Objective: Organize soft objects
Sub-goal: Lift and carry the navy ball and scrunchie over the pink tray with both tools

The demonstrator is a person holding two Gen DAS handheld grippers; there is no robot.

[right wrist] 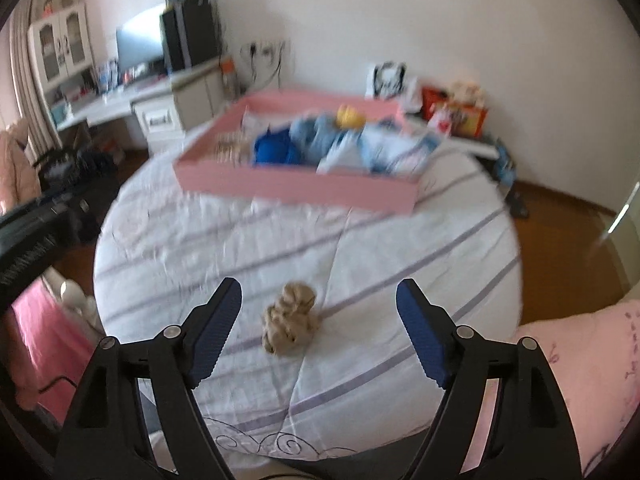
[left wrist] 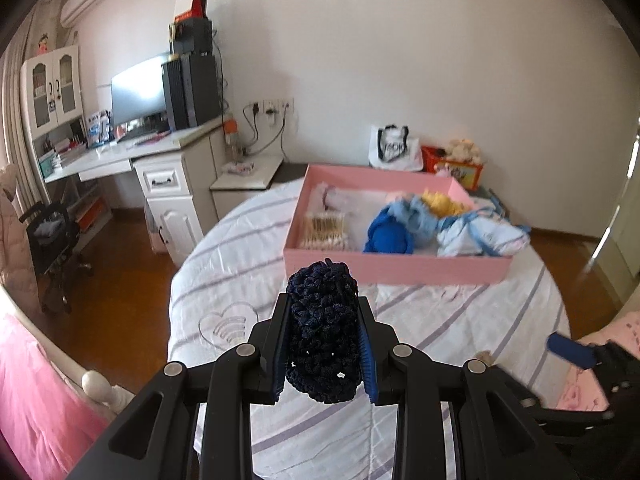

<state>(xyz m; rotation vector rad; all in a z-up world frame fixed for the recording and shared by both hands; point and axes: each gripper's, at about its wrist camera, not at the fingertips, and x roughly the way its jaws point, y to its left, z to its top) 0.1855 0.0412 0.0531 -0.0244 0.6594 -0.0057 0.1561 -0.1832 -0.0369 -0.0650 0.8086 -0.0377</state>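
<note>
My left gripper (left wrist: pixel 323 300) is shut on a dark navy crocheted piece (left wrist: pixel 323 332), held above the striped white bed cover (left wrist: pixel 240 280) short of the pink box (left wrist: pixel 396 270). That box holds several soft things: a royal blue one (left wrist: pixel 386 236), light blue cloths (left wrist: pixel 480 232), a yellow one (left wrist: pixel 442 204). In the right wrist view my right gripper (right wrist: pixel 319 300) stands open, its blue pads (right wrist: pixel 420 336) wide apart above a small beige crumpled soft piece (right wrist: pixel 290 318) lying on the bed cover (right wrist: pixel 360 264). Nothing touches the pads. The pink box (right wrist: pixel 296 188) lies farther back.
A white desk (left wrist: pixel 120 156) with a monitor (left wrist: pixel 138 88) and a computer tower stands at the left. A shopping bag (left wrist: pixel 394 148) and an orange box with a plush toy (left wrist: pixel 456 164) sit by the far wall. Pink bedding (right wrist: pixel 580 360) lies at the right, wooden floor (left wrist: pixel 132 280) around the bed.
</note>
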